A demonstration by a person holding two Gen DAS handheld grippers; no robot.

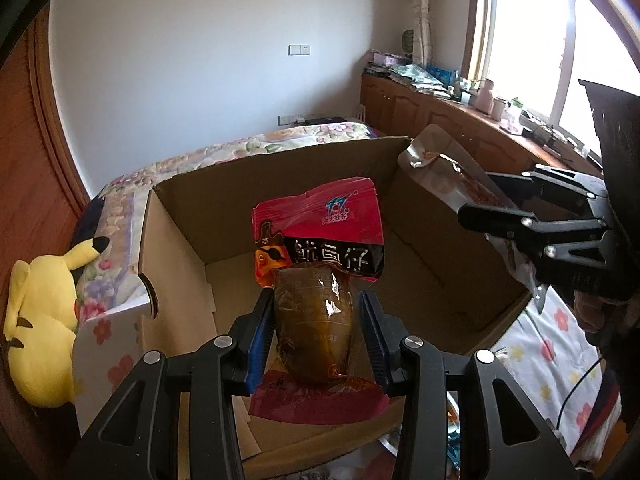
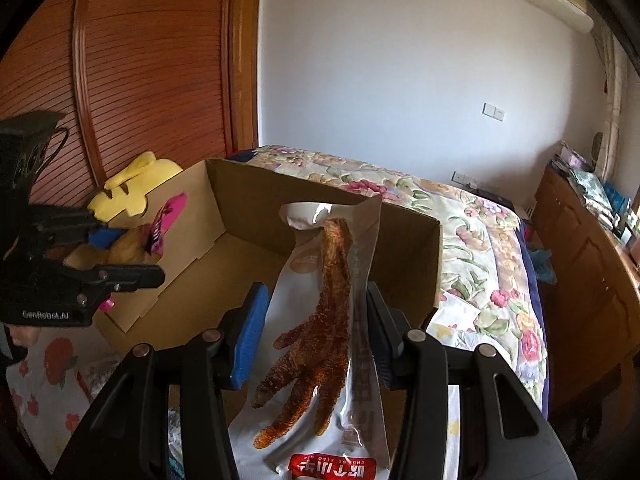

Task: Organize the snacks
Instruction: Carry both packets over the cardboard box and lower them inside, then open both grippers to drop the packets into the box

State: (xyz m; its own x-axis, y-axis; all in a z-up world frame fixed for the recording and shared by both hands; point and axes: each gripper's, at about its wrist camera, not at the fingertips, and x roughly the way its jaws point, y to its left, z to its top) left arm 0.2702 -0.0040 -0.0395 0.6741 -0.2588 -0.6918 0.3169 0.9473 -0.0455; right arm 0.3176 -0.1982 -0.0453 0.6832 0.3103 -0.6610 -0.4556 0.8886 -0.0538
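Over cardboard box (image 1: 188, 216), red squid packet (image 1: 318, 264) upright, chicken-foot packet (image 2: 324, 344) toes-down

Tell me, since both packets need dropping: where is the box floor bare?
The cardboard box floor looks bare from wall to wall, widest along the far wall. Its near edge is crowded: the pink packet and white packet hang there.

White chicken-foot packet (image 2: 320, 380), bottom edge cut off

Red-and-black snack pouch (image 1: 320, 216), white chicken-foot packet (image 2: 320, 320), brown cardboard box (image 1: 180, 216), yellow plush (image 1: 40, 320), floral bedspread (image 2: 480, 240).
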